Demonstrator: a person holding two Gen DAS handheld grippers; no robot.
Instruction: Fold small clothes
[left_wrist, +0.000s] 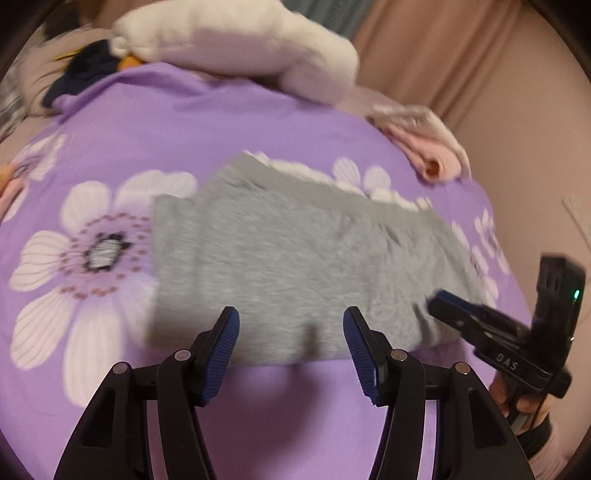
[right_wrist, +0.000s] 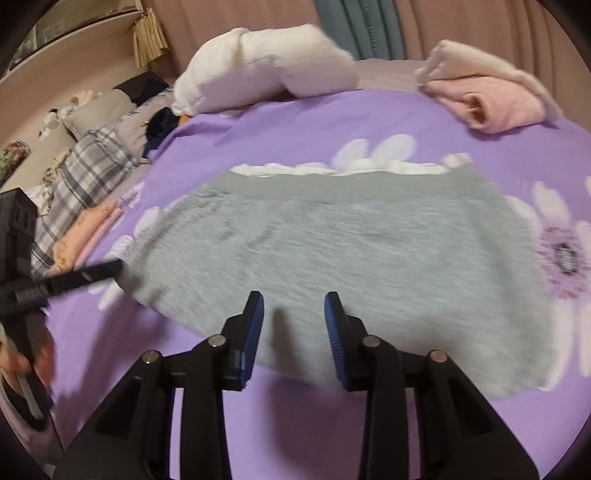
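A grey garment (left_wrist: 288, 258) with a white frilled hem (left_wrist: 354, 184) lies flat on the purple flowered bedspread (left_wrist: 177, 110); it also shows in the right wrist view (right_wrist: 351, 251). My left gripper (left_wrist: 291, 325) is open and empty, its fingertips over the garment's near edge. My right gripper (right_wrist: 294, 310) is open and empty, also at the garment's near edge. In the left wrist view the right gripper (left_wrist: 443, 301) touches the garment's right corner. In the right wrist view the left gripper (right_wrist: 110, 267) sits at its left corner.
A pink and cream pile of folded clothes (right_wrist: 487, 96) lies at the far right of the bed. A white plush cushion (right_wrist: 266, 66) sits at the back. Plaid bedding (right_wrist: 85, 173) and peach clothes (right_wrist: 85, 232) lie at the left. Curtains (right_wrist: 461, 26) hang behind.
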